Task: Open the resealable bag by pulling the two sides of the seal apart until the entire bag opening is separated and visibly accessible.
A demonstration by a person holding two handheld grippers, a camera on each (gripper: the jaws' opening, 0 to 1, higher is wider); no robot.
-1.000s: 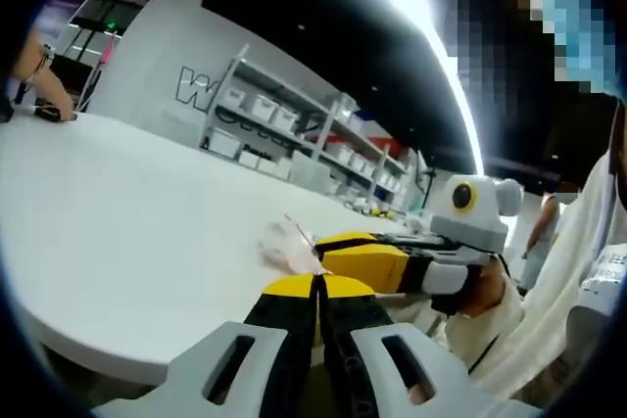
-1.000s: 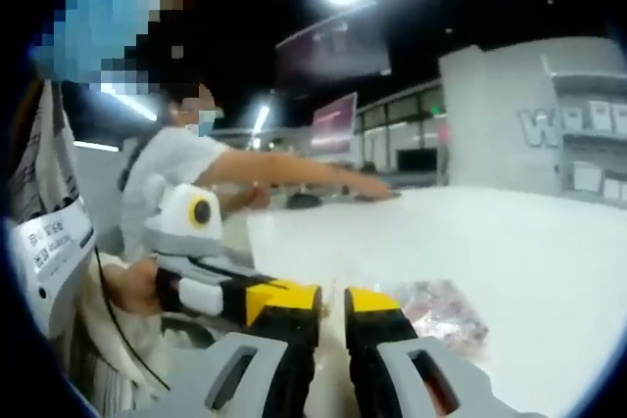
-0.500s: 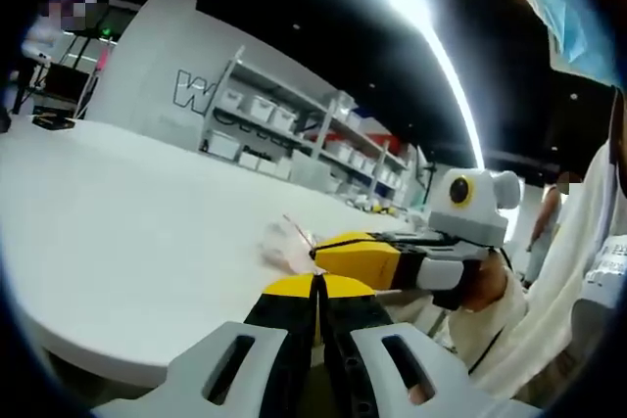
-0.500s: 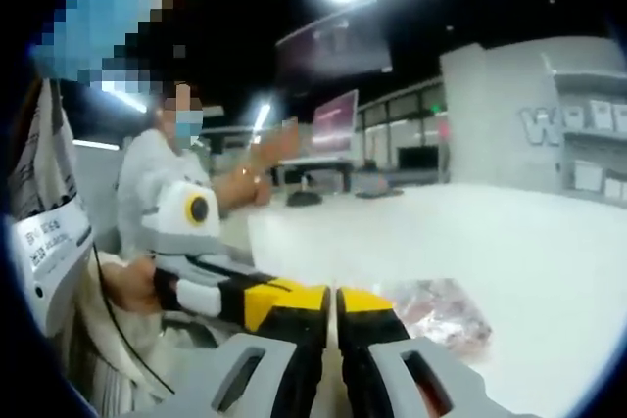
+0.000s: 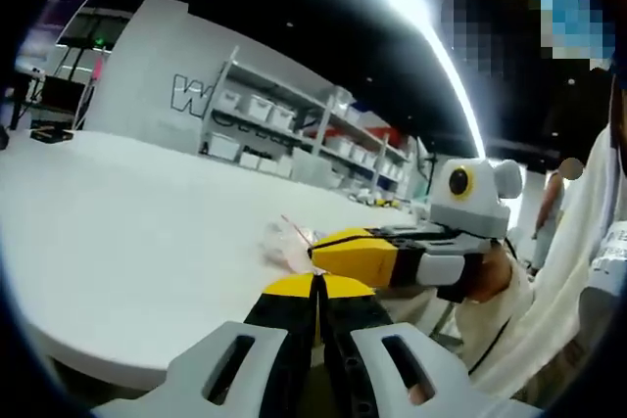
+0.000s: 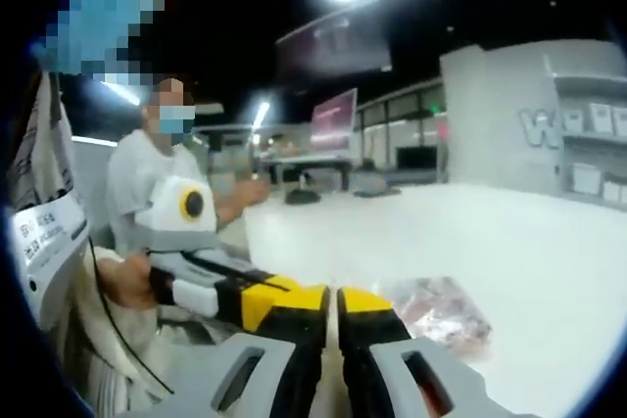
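Observation:
The clear resealable bag [image 5: 287, 243] with pinkish contents lies on the white table [image 5: 118, 222], a little beyond both grippers. In the right gripper view the bag [image 6: 441, 308] sits just right of my jaws. My left gripper [image 5: 316, 287] is shut, its yellow tips pressed together short of the bag. My right gripper [image 6: 333, 302] is shut too, with a hairline slit between the jaws. Whether bag film is caught in either pair is hidden. The right gripper [image 5: 355, 255] reaches in from the right, its tip at the bag's near edge. The left gripper [image 6: 201, 286] enters from the left.
A hand [image 6: 125, 279] holds the left gripper near the table's edge. Another person [image 6: 157, 168] sits at the far side of the table. Shelves with white bins [image 5: 284, 124] stand along the back wall. Small dark items [image 6: 304, 197] lie far across the table.
My right gripper's jaws have gone from a clear gap to shut. The left gripper stays shut. The seated person has drawn an outstretched arm back from the table.

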